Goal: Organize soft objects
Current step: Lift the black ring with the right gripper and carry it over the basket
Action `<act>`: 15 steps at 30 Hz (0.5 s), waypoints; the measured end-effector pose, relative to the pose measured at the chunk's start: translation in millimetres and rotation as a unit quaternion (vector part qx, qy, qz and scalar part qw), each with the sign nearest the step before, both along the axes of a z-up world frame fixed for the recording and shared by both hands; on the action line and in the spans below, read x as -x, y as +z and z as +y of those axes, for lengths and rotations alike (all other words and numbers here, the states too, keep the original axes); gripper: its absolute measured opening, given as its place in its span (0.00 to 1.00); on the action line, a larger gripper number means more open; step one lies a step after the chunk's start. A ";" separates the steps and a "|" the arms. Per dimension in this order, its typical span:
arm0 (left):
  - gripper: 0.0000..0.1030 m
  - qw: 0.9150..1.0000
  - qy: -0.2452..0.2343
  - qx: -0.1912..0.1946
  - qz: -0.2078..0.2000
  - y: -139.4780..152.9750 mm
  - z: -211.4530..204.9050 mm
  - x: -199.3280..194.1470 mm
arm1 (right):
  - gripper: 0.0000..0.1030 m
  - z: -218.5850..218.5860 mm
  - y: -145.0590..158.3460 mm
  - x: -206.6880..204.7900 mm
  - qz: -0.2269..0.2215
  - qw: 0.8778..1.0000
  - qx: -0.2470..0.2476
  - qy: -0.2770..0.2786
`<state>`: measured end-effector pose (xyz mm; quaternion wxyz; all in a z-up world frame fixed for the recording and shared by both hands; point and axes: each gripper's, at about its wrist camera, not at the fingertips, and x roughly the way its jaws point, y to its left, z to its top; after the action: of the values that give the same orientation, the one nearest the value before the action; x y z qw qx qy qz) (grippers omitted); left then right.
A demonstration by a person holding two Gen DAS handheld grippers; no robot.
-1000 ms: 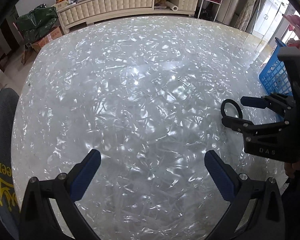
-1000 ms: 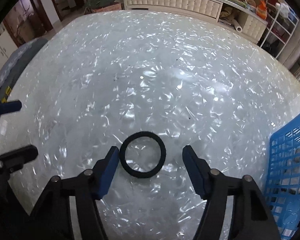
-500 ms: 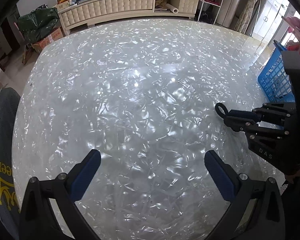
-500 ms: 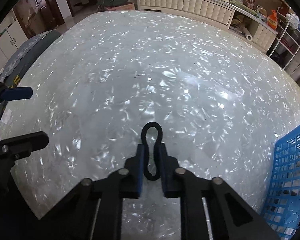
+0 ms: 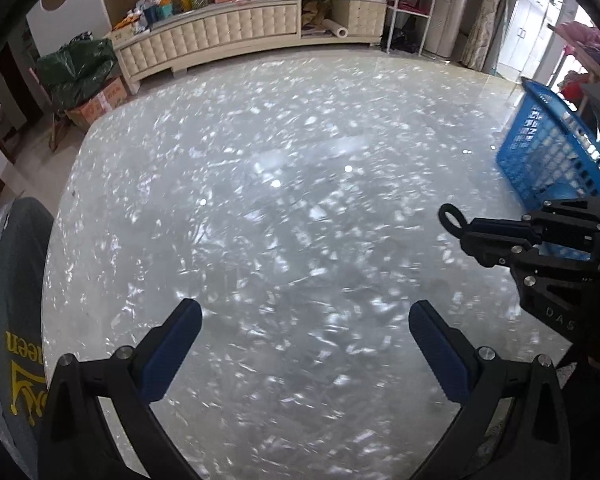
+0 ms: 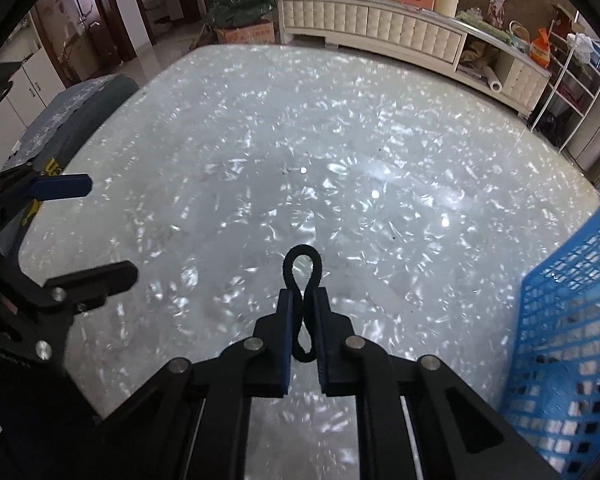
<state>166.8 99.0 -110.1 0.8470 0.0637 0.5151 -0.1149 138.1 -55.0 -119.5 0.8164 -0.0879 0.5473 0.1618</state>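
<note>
Black elastic fabric hair tie (image 6: 302, 280): pinched into a figure-eight between closed right gripper (image 6: 302, 300), lower centre (loop protruding forward). Blue plastic lattice basket (image 6: 572, 340): right edge. Left gripper (image 5: 305, 332): jaws wide apart, nothing held, above pearlescent white tabletop (image 5: 280, 200).

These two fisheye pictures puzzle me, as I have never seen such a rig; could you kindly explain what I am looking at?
There is no robot here: a person holds a two-finger gripper in each hand, and each carries a camera looking forward along its jaws. One picture comes from the left gripper, whose blue-padded jaws stand wide apart and hold nothing. The other comes from the right gripper, whose jaws are shut on a black elastic hair band, pinched into a figure-eight. Below is a shiny pearl-white tabletop. A blue plastic lattice basket stands at its right edge, probably where the band goes.
</note>
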 end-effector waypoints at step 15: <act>1.00 0.998 -0.032 0.001 -0.050 60.4 -55.2 36.5 | 0.09 -45.1 77.2 48.0 -0.060 0.998 -0.019 -0.018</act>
<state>130.4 43.8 -49.6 0.8675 0.0853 0.4698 -0.1392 90.2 -100.1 -42.3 0.8521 -0.0723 0.4957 0.1515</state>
